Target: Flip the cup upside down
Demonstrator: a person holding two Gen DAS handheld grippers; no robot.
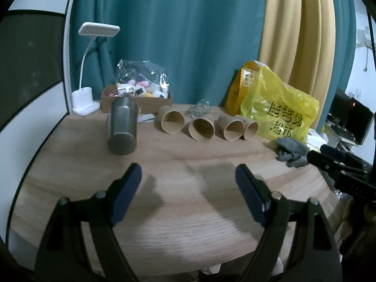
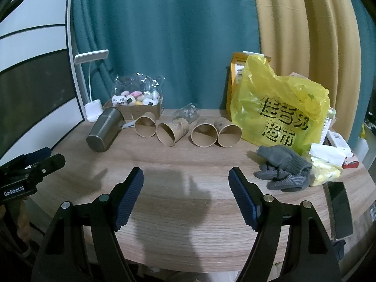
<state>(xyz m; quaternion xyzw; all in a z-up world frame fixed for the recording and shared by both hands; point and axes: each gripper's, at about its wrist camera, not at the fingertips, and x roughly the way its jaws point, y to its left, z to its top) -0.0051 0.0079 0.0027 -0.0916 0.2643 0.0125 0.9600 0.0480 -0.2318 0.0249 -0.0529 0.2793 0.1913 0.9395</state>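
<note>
A grey metal cup lies on its side on the wooden table, base toward me; it also shows in the right wrist view. Several brown paper cups lie on their sides in a row beside it, mouths toward me, also in the right wrist view. My left gripper is open and empty, above the table in front of the cups. My right gripper is open and empty, also short of the row. The right gripper shows at the right edge of the left view.
A yellow plastic bag and grey gloves lie at the right. A cardboard box of plush toys and a white desk lamp stand at the back left. A phone lies near the right edge. Curtains hang behind.
</note>
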